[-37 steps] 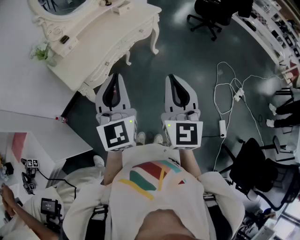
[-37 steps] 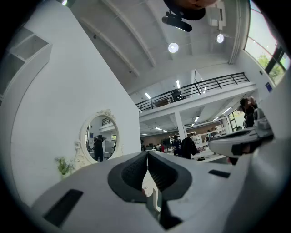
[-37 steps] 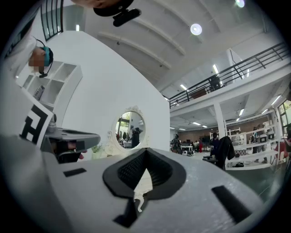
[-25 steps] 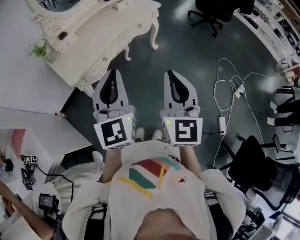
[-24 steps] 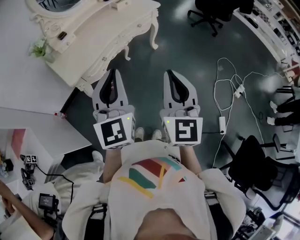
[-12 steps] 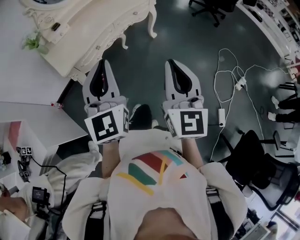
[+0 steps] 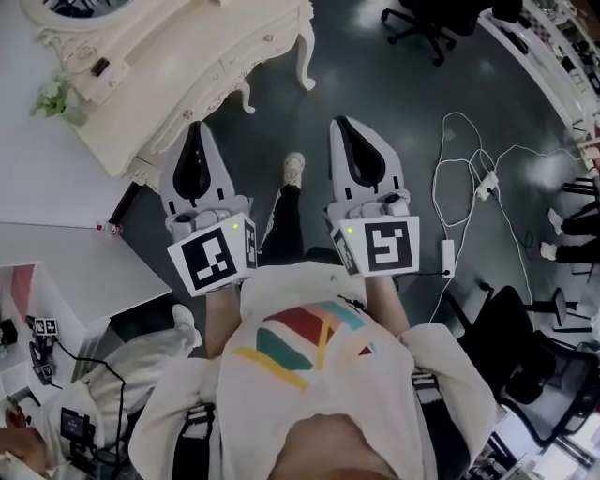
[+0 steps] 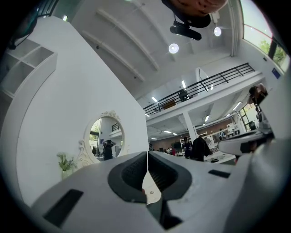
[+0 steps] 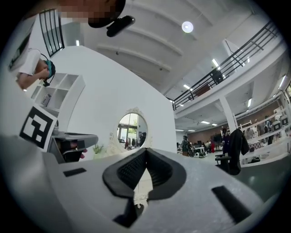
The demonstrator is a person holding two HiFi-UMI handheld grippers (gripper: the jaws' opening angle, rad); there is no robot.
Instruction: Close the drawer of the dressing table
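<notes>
The cream dressing table (image 7: 178,66) stands at the upper left of the head view, its drawer fronts with small knobs facing me; I cannot tell whether any drawer stands out. My left gripper (image 7: 195,127) is shut and empty, its tip just short of the table's near corner. To its right, my right gripper (image 7: 340,123) is also shut and empty, over bare floor. In the left gripper view the shut jaws (image 8: 147,152) point toward the oval mirror (image 8: 105,139). The right gripper view shows its jaws (image 9: 146,149) meeting below the same mirror (image 9: 132,129).
A small plant (image 7: 52,98) and a dark item (image 7: 97,67) sit on the tabletop. My foot (image 7: 293,167) steps between the grippers. A white partition (image 7: 56,262) runs at left. Cables (image 7: 469,178), a power strip (image 7: 447,253) and office chairs (image 7: 422,19) lie to the right.
I have stepped toward the dressing table; one leg swung forward between the grippers. Both grippers moved closer to the table and stayed shut.
</notes>
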